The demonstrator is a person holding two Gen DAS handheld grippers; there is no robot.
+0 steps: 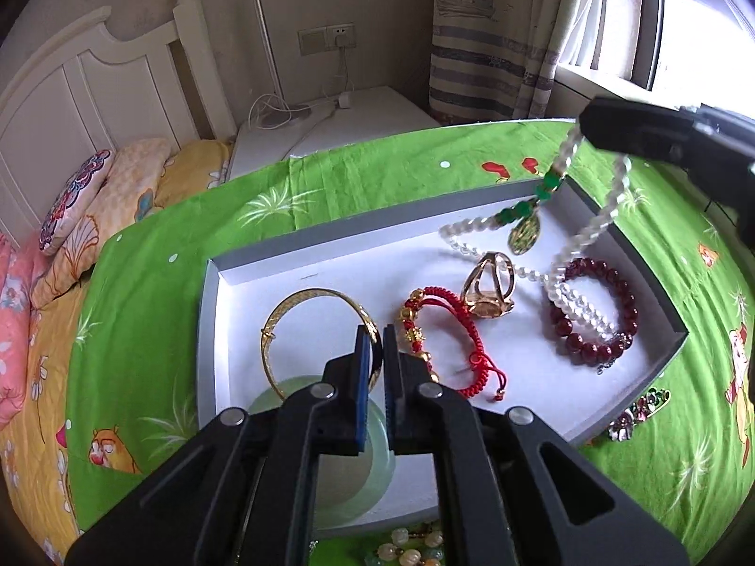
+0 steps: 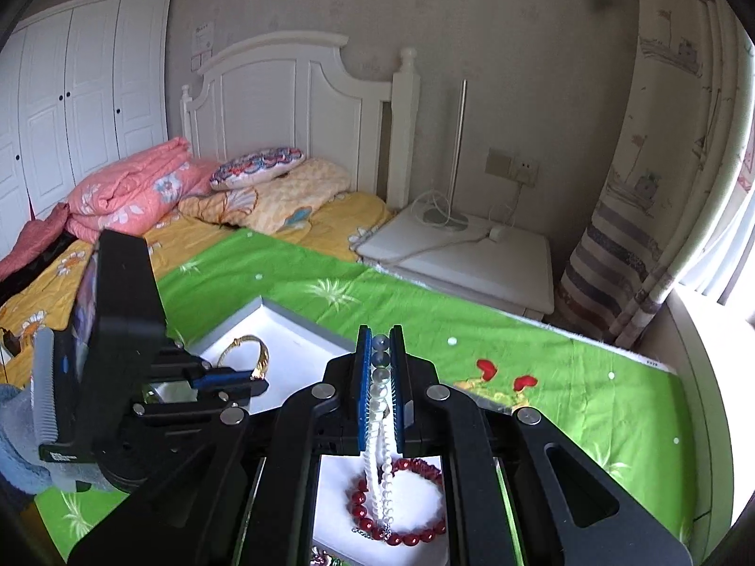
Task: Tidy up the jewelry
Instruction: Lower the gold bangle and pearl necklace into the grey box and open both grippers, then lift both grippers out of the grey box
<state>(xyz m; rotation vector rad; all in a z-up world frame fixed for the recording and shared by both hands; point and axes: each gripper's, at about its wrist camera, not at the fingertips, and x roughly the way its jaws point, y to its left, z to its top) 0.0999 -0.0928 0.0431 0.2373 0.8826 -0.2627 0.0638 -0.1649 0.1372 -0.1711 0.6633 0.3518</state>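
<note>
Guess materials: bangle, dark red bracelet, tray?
Bangle: gold-toned metal, polished; it glints and holds a rigid hoop.
Dark red bracelet: glossy round beads, stone or glass, can't tell which.
Tray: looks like grey cardboard, matte, white inside, with thin folded walls.

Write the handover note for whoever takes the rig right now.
Left tool: shut on the gold bangle, which lies in the white tray.
Right tool: shut on the pearl necklace, its lower end draped over the dark red bead bracelet.
Done: red cord bracelet and gold ring in tray.
Left: flower brooch and bead strand lie on the green cloth.
</note>
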